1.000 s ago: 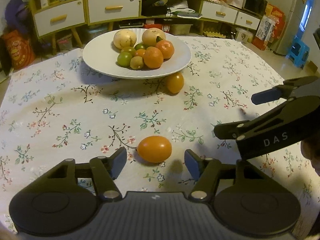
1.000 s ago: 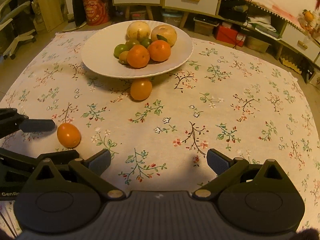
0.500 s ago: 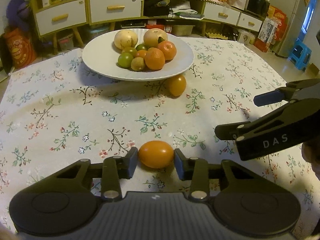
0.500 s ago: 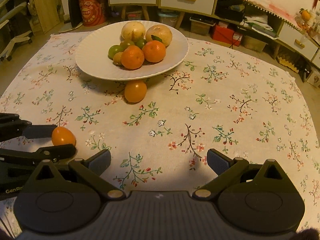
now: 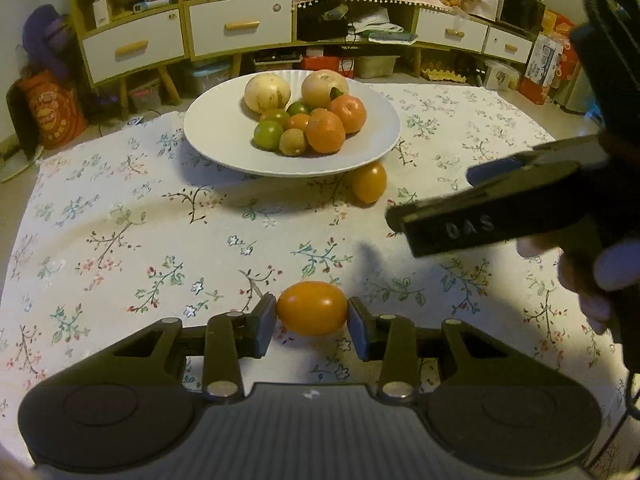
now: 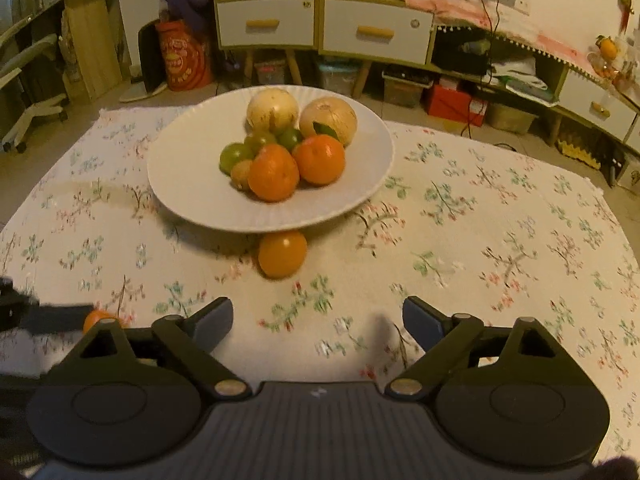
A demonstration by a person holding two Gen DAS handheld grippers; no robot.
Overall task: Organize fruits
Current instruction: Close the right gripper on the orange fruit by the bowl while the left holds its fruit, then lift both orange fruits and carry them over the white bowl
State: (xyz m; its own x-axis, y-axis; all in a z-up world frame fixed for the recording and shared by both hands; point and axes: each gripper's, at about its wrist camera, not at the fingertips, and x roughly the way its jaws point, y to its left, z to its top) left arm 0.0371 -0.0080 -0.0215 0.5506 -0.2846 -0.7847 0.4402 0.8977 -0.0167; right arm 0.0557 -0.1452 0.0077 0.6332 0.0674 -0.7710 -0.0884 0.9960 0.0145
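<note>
1. Round white ceramic plate point(image 5: 224, 136), on the floral-clothed bench point(image 5: 120, 220): already held two pale round fruits, two oranges, several green limes and one small brownish fruit.
2. Small smooth orange fruit point(image 5: 311, 308): my left claw point(image 5: 311, 322) was clamped on it, low over the cloth; not yet plated.
3. Second loose orange fruit point(image 6: 282, 254): lay on the cloth at the plate's near rim, part-tucked under it; still unplated.
4. My right claw point(image 6: 318, 318): had just narrowed slightly, stood wide and empty, facing that fruit.

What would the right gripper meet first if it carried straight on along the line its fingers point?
Probably the lone orange fruit on the tablecloth, by the white plate; the right gripper is open and empty. Depth is uncertain.
</note>
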